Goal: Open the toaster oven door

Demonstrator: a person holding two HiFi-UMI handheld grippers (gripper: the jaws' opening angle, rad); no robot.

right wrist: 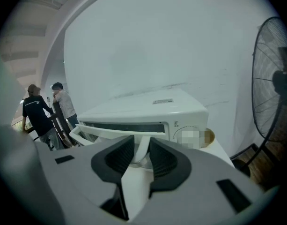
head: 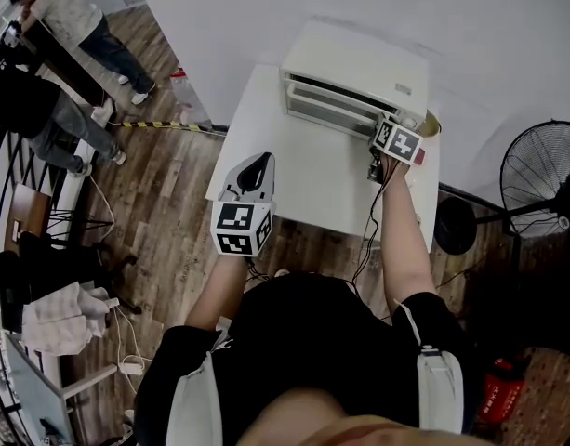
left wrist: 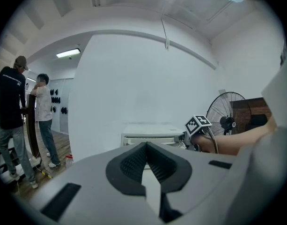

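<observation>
A white toaster oven [head: 359, 72] stands at the far side of a white table [head: 312, 193]. Its door is tipped partly open, with the white bar handle [right wrist: 120, 134] leaning out from the dark slot. My right gripper [head: 382, 136] is at the door's right end. In the right gripper view its jaws [right wrist: 141, 142] stand open, and the handle's right-hand bracket lies between the pads without being pressed. My left gripper [head: 257, 163] hovers over the table's near left corner, away from the oven. It is shut with nothing in it [left wrist: 146, 144].
A tan round container [head: 431, 124] sits by the oven's right side. A standing fan [head: 540, 179] is to the right of the table. Two people [head: 71, 17] stand by a railing far left. A bottle [head: 179, 86] is on the wooden floor.
</observation>
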